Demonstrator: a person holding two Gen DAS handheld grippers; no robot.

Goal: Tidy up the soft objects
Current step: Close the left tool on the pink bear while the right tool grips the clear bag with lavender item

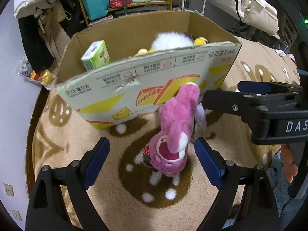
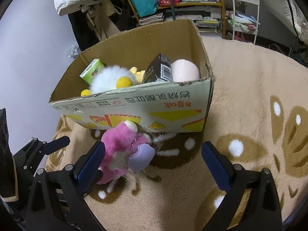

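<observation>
Cardboard box point(image 1: 134, 80) stands on a tan fleece blanket point(image 1: 96, 154) in the left wrist view, its printed near wall facing the camera. Just in front of that wall a pink plush toy point(image 1: 177, 127) lies on the blanket, one end touching the box. The left gripper point(image 1: 152, 154) hangs over the toy with its jaws wide, the toy between the blue pads point(image 1: 207, 163) but not pressed by them. The right gripper point(image 1: 221, 94) reaches in from the right, its fingertips right at the toy's far end; whether it touches cannot be told here. A green carton point(image 1: 96, 57) and a white fluffy toy point(image 1: 171, 40) sit inside the box.

From the right wrist view, the right gripper point(image 2: 154, 159) stands wide open, empty. The pink plush toy point(image 2: 119, 146) lies beside its left pad, a lilac tag point(image 2: 142, 156) on it. The box point(image 2: 146, 111) holds the green carton point(image 2: 92, 73), white fluffy toy point(image 2: 109, 80), a black carton point(image 2: 157, 69) and a pale pink cushion point(image 2: 184, 71). The left gripper point(image 2: 50, 144) shows at the left.
</observation>
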